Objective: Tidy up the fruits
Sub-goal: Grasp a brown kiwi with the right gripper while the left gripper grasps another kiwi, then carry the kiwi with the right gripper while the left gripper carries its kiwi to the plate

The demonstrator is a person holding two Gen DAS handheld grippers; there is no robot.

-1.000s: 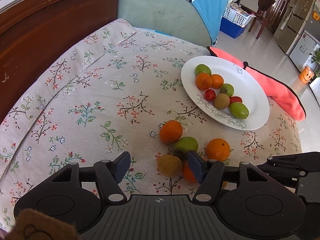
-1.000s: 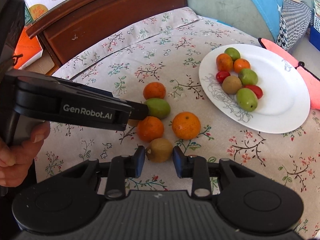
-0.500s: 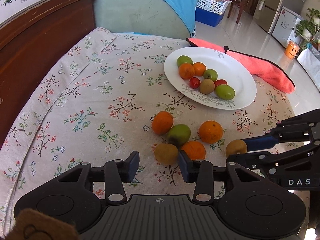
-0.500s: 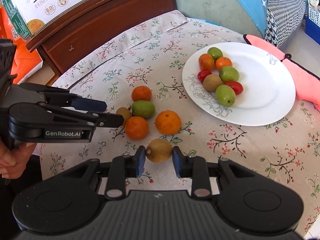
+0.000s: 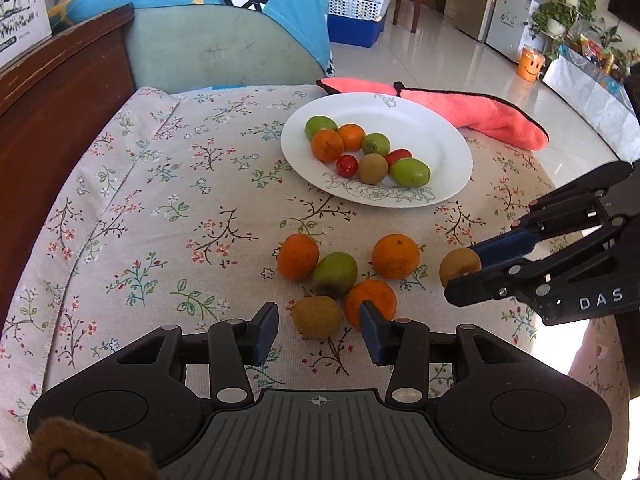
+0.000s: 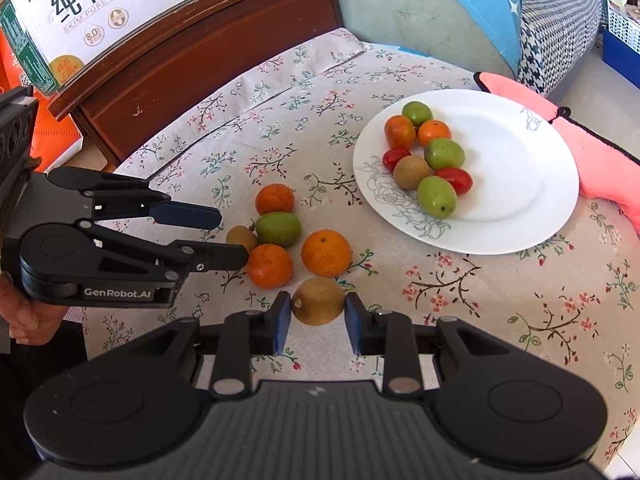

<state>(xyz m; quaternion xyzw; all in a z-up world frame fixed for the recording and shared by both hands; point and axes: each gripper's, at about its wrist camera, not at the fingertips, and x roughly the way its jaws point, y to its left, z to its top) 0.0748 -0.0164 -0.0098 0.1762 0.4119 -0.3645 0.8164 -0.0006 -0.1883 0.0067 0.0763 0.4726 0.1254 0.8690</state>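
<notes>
So there's a round tabletop [image 6: 500, 320] with a floral cloth over it, wooden furniture along its far-left side with a milk carton box [image 6: 100, 12] on top, and a cushioned seat at the far edge. Next biggest is the white plate [image 6: 520, 168] toward the far right, with a pink cloth [image 5: 472, 112] lying just behind it and touching its rim. The plate has a little cluster on its left half: two oranges, three green fruits, a kiwi and two small red tomatoes, all bunched together. Loose on the cloth nearer us is a second group: an orange [image 6: 275, 199] farthest out, a green fruit [image 6: 279, 229] right against it, a bigger orange [image 6: 326, 253] to the right, another orange [image 6: 269, 266] near-left of that, and a small brown kiwi [image 5: 317, 317] on the left side of the bunch. The left gripper [image 5: 318, 330] hangs over that kiwi with its jaws roughly half open; they've just been closing and then eased back out a bit, the kiwi sits between the tips, and nothing is gripped. The right gripper [image 6: 317, 317] is nearly closed, pads pressed on both sides of another kiwi [image 6: 318, 301] on the near side of the group, well short of the plate.
</notes>
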